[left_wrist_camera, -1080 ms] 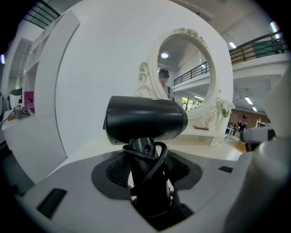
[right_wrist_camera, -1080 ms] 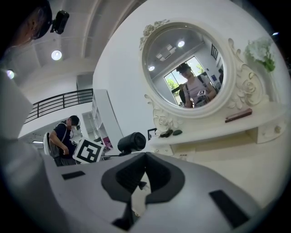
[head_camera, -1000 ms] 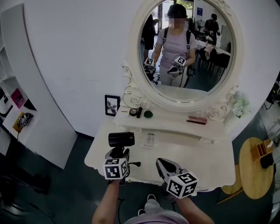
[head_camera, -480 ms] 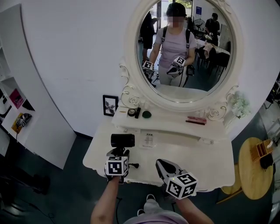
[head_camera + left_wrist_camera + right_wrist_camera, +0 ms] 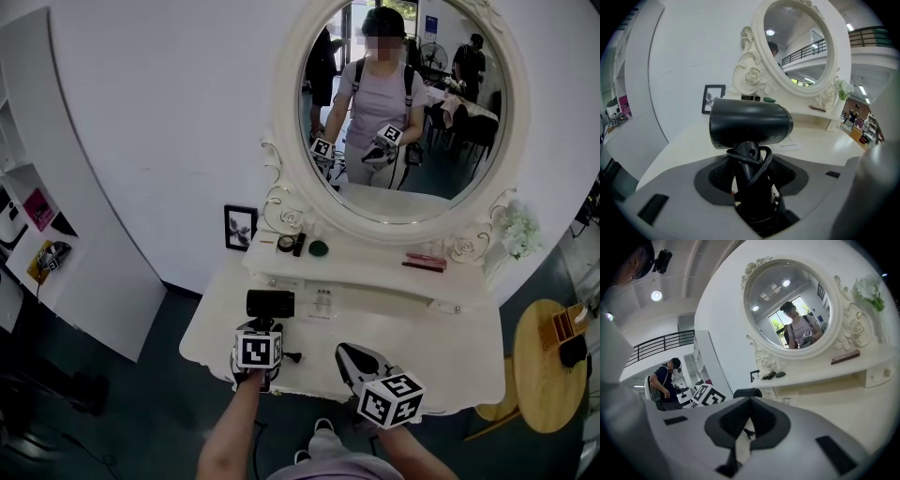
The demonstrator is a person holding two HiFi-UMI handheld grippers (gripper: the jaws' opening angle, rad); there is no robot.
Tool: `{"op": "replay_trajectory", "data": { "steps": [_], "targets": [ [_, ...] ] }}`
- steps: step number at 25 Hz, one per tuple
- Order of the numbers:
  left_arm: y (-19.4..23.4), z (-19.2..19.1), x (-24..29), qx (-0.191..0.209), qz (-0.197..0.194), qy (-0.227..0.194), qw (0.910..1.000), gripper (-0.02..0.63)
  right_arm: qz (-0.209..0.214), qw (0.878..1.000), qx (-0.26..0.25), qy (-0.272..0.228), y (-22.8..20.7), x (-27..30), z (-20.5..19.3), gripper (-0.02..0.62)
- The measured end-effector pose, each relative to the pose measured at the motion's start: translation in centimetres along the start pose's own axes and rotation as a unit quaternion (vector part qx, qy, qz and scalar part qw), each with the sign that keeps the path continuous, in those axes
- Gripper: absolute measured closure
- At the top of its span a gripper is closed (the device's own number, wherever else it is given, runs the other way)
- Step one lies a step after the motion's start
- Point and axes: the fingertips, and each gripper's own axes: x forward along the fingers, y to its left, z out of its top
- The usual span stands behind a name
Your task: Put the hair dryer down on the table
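A black hair dryer (image 5: 270, 303) is held by its handle in my left gripper (image 5: 260, 339), with its barrel lying level and its cord wound round the handle. In the left gripper view the dryer (image 5: 750, 124) stands up from the left gripper (image 5: 751, 180), whose jaws are closed on the handle above the white vanity table (image 5: 820, 150). It hangs over the front left of the table (image 5: 450, 337). My right gripper (image 5: 359, 360) is at the front edge, shut with nothing in it; in its own view the right gripper's (image 5: 750, 401) tips meet.
An oval mirror (image 5: 403, 103) rises behind a shelf (image 5: 375, 262) with small cosmetics (image 5: 319, 248). A framed picture (image 5: 240, 227) leans at the back left. A small card (image 5: 322, 302) lies just right of the dryer. A round wooden side table (image 5: 544, 361) stands at the right.
The left gripper with the hair dryer has shifted a little right and farther in over the table. The right gripper has hardly moved.
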Motion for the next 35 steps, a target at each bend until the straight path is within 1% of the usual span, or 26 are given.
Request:
{"op": "replay_trajectory", "data": {
  "steps": [6,9,11,18,22,26,31,33,35],
  "targets": [
    [-0.7,-0.3,1.1,0.025,-0.008,0.033,0.9991,0.394,0.002,1.000,0.001,0.004,-0.1,0.2,-0.3,0.593],
    [-0.8,-0.6,1.5,0.029,-0.008,0.049,0.9983,0.394,0.002,1.000,0.002,0.004,-0.2,0.1,-0.3,0.593],
    [-0.8,-0.8,1.8,0.027,-0.009,0.062,0.9977,0.394,0.002,1.000,0.004,0.004,-0.3,0.1,-0.4,0.593],
    [-0.6,-2.0,3.0,-0.002,-0.020,0.110,0.9937,0.394,0.005,1.000,0.007,0.009,-0.2,0.2,-0.7,0.592],
    [-0.6,-2.2,3.4,0.000,-0.028,0.131,0.9910,0.394,0.006,1.000,0.007,0.011,-0.1,0.3,-0.8,0.594],
    [-0.6,-2.1,3.5,0.008,-0.029,0.141,0.9896,0.394,0.007,1.000,0.007,0.013,0.1,0.2,-0.9,0.594],
    [-0.6,-2.9,3.9,-0.015,-0.044,0.154,0.9870,0.393,0.008,1.000,0.012,0.016,0.2,0.2,-1.4,0.594],
    [-0.5,-2.8,3.9,-0.022,-0.049,0.153,0.9868,0.393,0.009,1.000,0.012,0.016,0.3,0.2,-1.3,0.592],
    [-0.4,-2.6,3.7,-0.025,-0.048,0.146,0.9878,0.378,0.010,1.000,0.012,0.015,0.4,0.3,-1.2,0.592]
  ]
}}
